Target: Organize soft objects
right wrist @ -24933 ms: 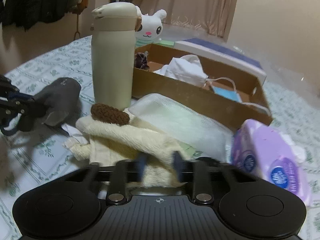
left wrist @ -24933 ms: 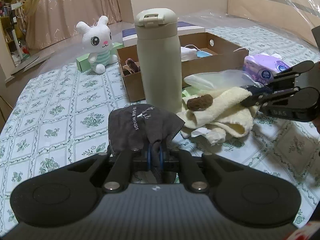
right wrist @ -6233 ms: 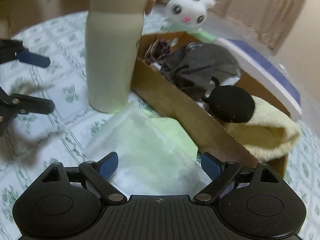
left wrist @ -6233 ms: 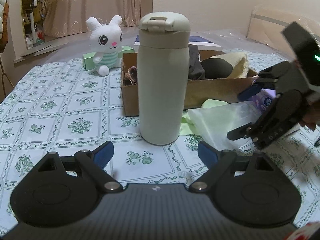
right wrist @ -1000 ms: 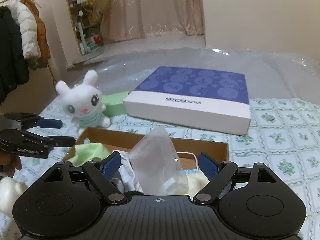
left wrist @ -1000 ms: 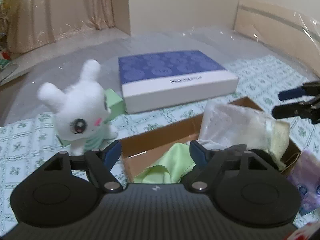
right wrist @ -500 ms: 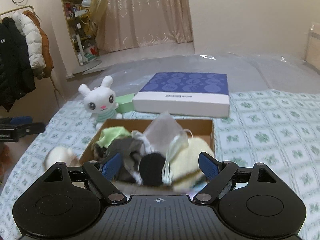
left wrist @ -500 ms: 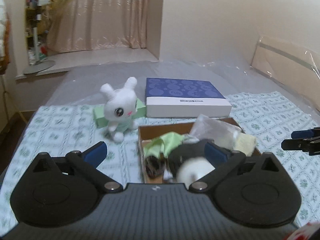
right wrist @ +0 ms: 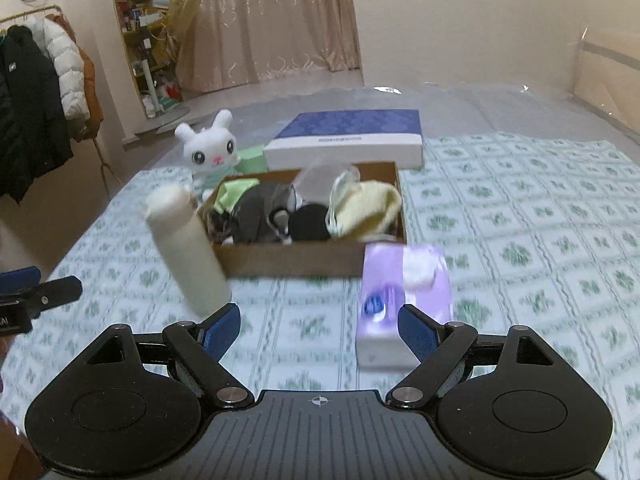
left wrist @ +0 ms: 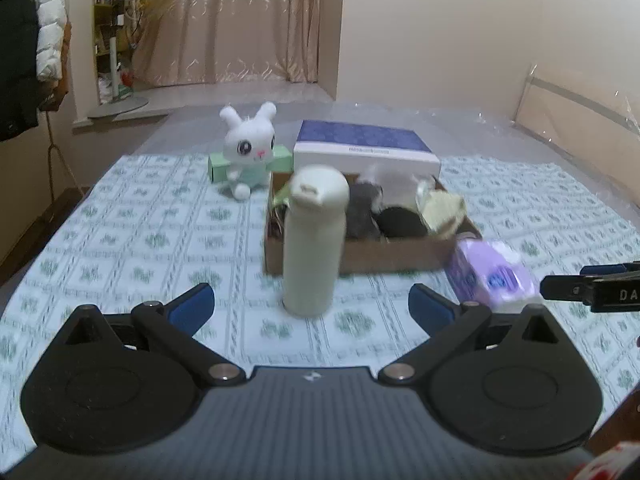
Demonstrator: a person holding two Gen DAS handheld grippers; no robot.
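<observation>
Cardboard box point(right wrist: 296, 258) heaped with fuzzy cloths (blurred, perhaps towels); both jaws spread, empty.

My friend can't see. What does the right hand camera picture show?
A brown cardboard box full of soft cloths sits on a green-patterned tablecloth. Near it stand a cream bottle, a purple tissue pack and a white bunny toy. The open right gripper holds nothing.
</observation>
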